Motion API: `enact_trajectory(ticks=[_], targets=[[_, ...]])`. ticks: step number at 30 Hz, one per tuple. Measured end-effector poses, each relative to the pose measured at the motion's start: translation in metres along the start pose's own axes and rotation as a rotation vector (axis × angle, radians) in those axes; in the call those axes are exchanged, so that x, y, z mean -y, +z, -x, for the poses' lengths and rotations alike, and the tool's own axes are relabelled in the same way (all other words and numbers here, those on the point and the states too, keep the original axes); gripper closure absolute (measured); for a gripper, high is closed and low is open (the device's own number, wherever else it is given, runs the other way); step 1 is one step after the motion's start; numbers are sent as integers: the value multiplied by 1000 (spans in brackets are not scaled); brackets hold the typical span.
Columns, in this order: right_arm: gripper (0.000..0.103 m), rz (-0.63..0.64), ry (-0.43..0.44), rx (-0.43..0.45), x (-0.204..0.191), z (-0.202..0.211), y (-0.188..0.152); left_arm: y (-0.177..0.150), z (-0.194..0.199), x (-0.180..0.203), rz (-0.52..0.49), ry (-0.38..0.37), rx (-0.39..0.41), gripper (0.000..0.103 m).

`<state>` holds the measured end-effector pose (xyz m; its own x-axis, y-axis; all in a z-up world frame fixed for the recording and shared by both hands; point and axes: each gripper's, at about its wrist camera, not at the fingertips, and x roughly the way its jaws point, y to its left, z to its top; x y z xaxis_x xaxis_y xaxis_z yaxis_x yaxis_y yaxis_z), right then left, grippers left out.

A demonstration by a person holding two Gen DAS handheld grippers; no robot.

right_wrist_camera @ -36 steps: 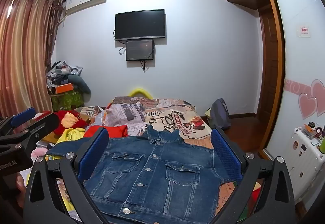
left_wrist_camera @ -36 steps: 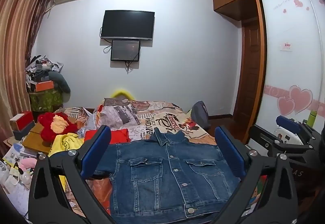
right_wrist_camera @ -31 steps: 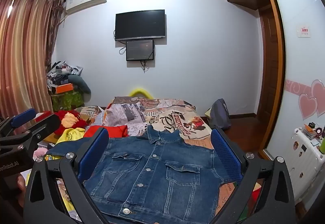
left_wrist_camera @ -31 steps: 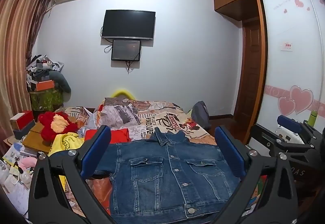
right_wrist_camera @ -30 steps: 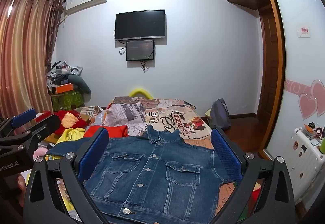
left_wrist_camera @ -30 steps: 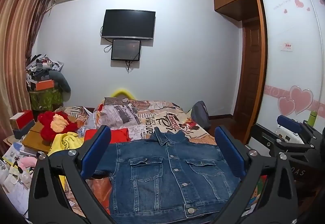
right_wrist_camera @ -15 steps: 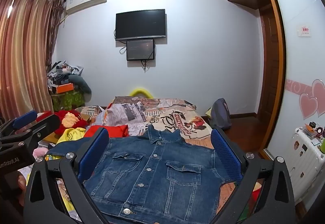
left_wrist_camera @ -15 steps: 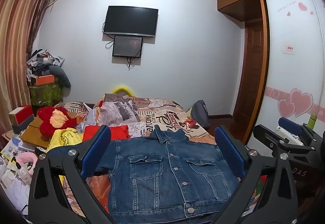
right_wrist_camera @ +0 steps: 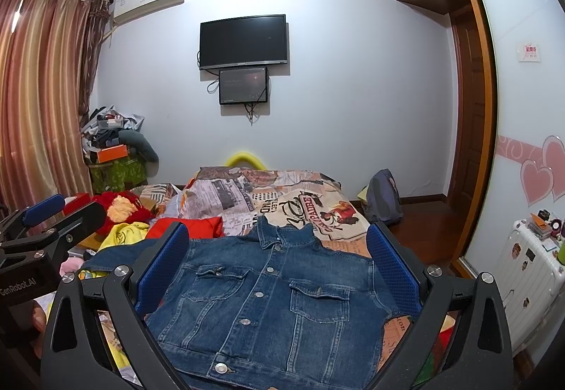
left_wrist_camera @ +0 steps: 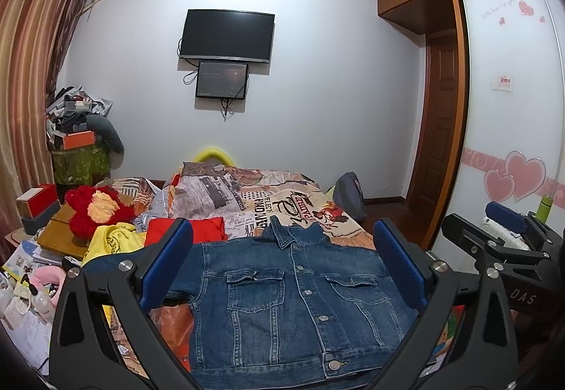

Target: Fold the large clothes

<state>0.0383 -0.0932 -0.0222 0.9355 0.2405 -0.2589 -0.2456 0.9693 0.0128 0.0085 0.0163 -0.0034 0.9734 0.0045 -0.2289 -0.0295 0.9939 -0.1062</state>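
Both claws are held level above the near end of the bed, pointing forward toward the far wall. Left claw has its jaws spread wide, the blue pads framing the denim jacket from either side without touching it; nothing is between them. Right claw is likewise spread wide and empty, its blue pads standing either side of the same jacket. In the left wrist view the right claw shows at the right edge as a black frame with a blue pad; in the right wrist view the left claw appears at the left edge in the same way, so the two sit side by side, apart from each other. A bit of a hand shows beneath the left claw's body in the right wrist view.

The denim jacket lies flat and face up on the bed, buttoned, collar toward the far wall and hem toward the cameras. One sleeve stretches out to the left, over a yellow garment. A red garment lies just beyond the jacket's left shoulder. The bed cover carries a newspaper-style print. A red plush toy sits to the left of the bed, and a television hangs on the far wall.
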Motion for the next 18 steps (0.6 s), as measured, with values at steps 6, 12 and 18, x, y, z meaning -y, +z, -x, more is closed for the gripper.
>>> enact_trajectory(ticks=[6, 12, 18], targets=[[3, -3, 4, -4, 2, 0, -1, -1, -2, 2, 1, -4, -6, 1], [3, -8, 4, -6, 5, 1, 1, -1, -1, 4, 1, -4, -5, 1], [3, -9, 3, -6, 7, 1, 1, -1, -1, 4, 3, -2, -7, 1]])
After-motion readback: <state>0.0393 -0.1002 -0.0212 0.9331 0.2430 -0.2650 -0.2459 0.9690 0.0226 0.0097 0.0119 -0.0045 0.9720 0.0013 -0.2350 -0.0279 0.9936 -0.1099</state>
